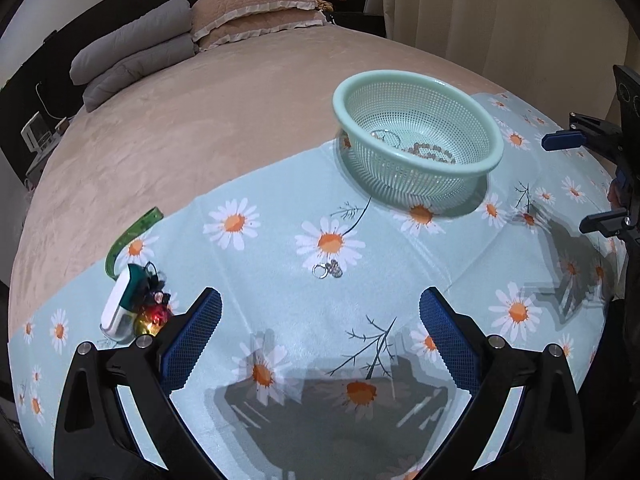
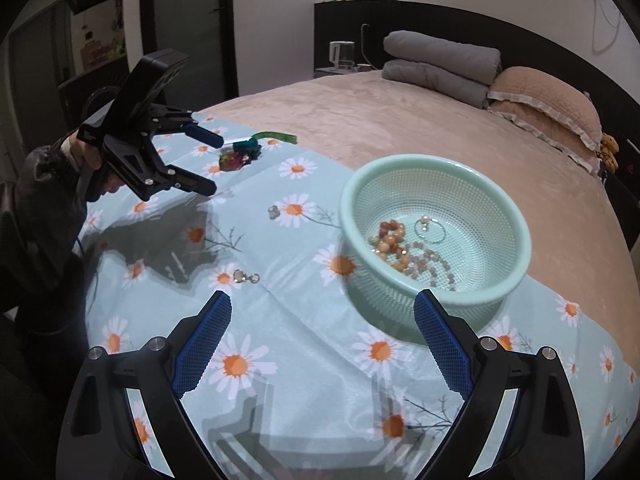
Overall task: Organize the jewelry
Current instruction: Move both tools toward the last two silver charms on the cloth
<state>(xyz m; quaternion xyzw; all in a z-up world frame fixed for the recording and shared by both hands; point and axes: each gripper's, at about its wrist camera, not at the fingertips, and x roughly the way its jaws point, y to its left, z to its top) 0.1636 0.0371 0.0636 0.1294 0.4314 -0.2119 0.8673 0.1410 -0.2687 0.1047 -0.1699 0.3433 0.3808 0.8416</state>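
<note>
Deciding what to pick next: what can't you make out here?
- Small silver trinket on the daisy cloth: too small to identify, either view.
- Cluster beside the green ribbon: jumbled in the left view, tiny in the right.
- Mint mesh basket: near rim hides part of the beads, left view.

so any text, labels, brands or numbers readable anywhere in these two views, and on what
None can be read in either view.
right gripper: a small embossed mark on its left finger arm, too small to read.
left gripper: a faint pale mark on its black body, too blurred to read.
shelf items in the far background: packaging too blurred to read.
mint basket and daisy cloth: no lettering, only a flower print.
</note>
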